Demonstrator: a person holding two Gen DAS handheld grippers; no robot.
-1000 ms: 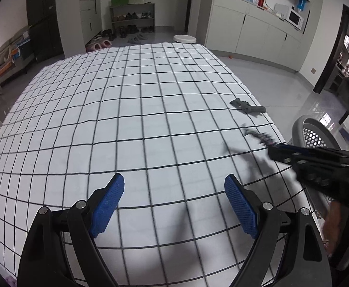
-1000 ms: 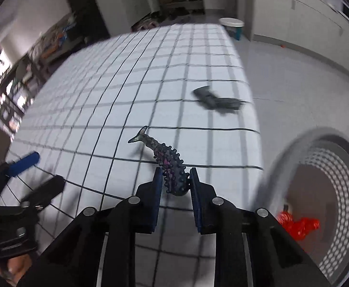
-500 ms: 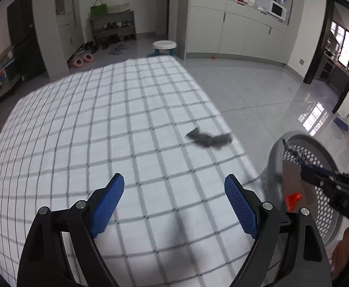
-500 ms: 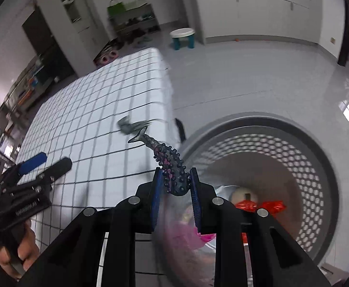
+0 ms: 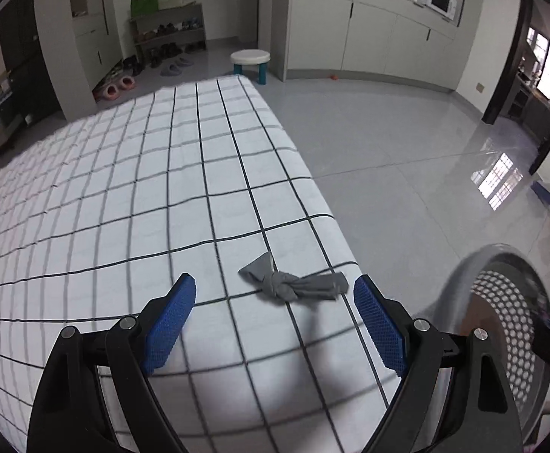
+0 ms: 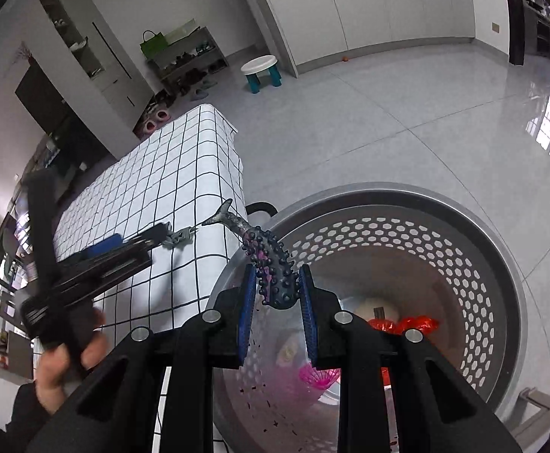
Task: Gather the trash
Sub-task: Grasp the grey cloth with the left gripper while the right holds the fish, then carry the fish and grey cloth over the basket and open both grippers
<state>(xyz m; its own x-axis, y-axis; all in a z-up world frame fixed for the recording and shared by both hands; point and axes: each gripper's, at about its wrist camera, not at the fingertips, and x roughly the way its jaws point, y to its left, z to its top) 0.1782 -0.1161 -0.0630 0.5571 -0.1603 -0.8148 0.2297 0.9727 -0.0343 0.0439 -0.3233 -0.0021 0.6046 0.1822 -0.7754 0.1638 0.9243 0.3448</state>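
The right gripper (image 6: 277, 294) is squeezed tight on a bumpy toy fish (image 6: 271, 268), held up over the gray basket (image 6: 501, 264), near its rim. To do this bit well: get the fish past the rim & over the middle, then let go so it drops in w/ the other trash. The left gripper (image 5: 275, 304) is wide open w/ nothing in it, right by the knotted gray rag (image 5: 294, 285) on the checked tabletop (image 5: 124, 207), near its edge. Grab that at the knot.
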